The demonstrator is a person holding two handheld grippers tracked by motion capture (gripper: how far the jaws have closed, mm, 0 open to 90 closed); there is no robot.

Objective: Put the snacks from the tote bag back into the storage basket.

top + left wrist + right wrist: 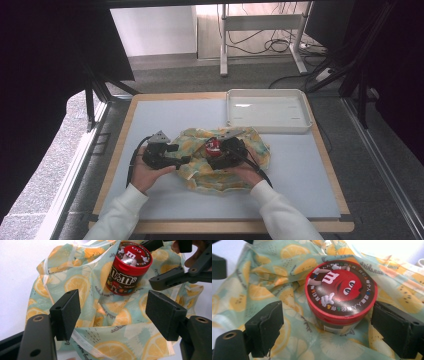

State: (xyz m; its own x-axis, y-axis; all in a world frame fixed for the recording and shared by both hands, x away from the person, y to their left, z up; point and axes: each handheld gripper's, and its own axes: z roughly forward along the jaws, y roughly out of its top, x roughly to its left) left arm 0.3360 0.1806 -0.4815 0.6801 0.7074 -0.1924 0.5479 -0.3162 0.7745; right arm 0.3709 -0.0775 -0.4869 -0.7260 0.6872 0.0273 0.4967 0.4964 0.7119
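Observation:
A lemon-print cloth bag (pixel 200 172) (pixel 75 282) (pixel 262 277) lies crumpled on the grey table mat. A red-lidded M&M's can (pixel 213 145) (pixel 128 267) (pixel 340 292) stands tilted on the bag. My right gripper (pixel 214 151) (pixel 327 325) is open with the can between its jaws: the left pad stands clear of it and the right pad is close by its lid. My left gripper (pixel 187 160) (pixel 113 315) is open, its jaws wide over the bag's near hem, with fabric lying between them and no pinch.
A white empty tray (pixel 267 127) sits at the table's back right. The mat (pixel 165 117) has bare room behind and to the right of the bag. The wooden table edge (pixel 120 145) runs along the left.

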